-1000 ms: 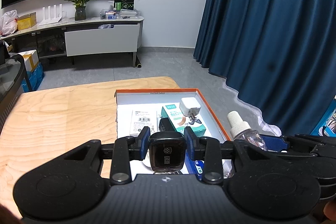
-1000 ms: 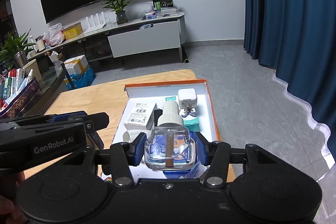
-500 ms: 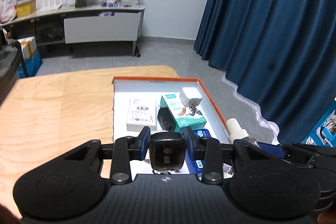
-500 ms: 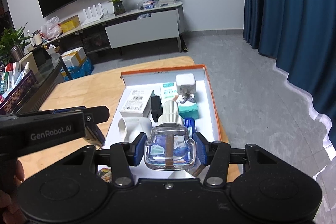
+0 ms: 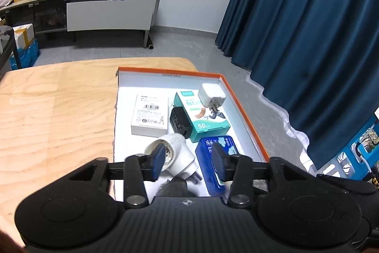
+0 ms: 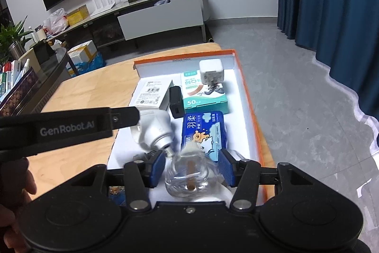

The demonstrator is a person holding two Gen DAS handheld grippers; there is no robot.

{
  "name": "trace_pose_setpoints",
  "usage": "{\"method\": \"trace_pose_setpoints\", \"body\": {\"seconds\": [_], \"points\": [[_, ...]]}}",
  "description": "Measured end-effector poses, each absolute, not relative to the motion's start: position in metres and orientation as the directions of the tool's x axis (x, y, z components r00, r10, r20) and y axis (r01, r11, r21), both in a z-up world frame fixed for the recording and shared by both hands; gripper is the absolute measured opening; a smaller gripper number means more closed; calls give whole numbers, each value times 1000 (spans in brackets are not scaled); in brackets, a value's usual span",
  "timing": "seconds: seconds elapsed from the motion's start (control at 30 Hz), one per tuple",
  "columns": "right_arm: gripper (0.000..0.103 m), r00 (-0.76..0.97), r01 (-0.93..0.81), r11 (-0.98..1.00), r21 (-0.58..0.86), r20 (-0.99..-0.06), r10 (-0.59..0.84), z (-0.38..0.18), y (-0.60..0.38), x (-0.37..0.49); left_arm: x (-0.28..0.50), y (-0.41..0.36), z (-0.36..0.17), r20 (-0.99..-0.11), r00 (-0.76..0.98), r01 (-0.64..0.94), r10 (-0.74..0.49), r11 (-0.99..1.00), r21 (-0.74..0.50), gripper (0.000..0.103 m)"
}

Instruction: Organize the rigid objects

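Two hand-held grippers hang over the near end of an orange-rimmed box (image 5: pixel 244 108) that sits on a wooden table (image 5: pixel 54 110).

Left gripper (image 5: pixel 188 163): jaws opening, blue pads spread and pressing on nothing. A dark object (image 5: pixel 174 186) lies low between them, blurred and half hidden by the gripper body. Behind the pads lies a white plug adapter (image 5: pixel 176 153), on its side.

Right gripper (image 6: pixel 191 167): jaws opening, pads standing clear of a clear bottle (image 6: pixel 189 172) with a white cap. The bottle lies inside the box between the pads, its cap pointing away towards a blue pack (image 6: pixel 203 132).

Box contents, farther back: a white carton (image 5: pixel 149 115) at the left, a black charger (image 5: pixel 180 121) beside it, a green box (image 5: pixel 201 117) to the right, and a white charger (image 5: pixel 212 95) resting on the green box's far end.

A person's hand (image 6: pixel 11 203) shows at the lower left of the right view, under the left gripper's arm.
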State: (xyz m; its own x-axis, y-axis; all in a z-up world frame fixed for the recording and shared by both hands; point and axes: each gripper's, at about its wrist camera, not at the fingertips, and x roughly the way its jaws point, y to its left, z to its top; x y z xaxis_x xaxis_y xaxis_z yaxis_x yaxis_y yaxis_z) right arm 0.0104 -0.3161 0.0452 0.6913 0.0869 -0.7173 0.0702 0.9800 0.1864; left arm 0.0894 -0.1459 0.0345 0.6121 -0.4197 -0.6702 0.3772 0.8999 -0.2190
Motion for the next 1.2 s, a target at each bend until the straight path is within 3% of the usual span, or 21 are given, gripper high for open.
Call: {"method": "trace_pose_setpoints", "body": {"seconds": [0.27, 0.43, 0.77, 1.2], "points": [[68, 718, 94, 980, 176, -694, 55, 57, -321, 3, 76, -141, 49, -663, 655, 347, -362, 924, -161, 79], [78, 738, 112, 982, 149, -675, 18, 69, -324, -12, 56, -138, 63, -657, 688, 314, -309, 943, -114, 102], [81, 749, 100, 989, 113, -663, 0, 77, -324, -51, 10, -133, 62, -675, 715, 234, -183, 972, -16, 103], [81, 715, 78, 990, 119, -698, 28, 56, -323, -92, -27, -132, 42, -693, 706, 210, -148, 978, 4, 103]]}}
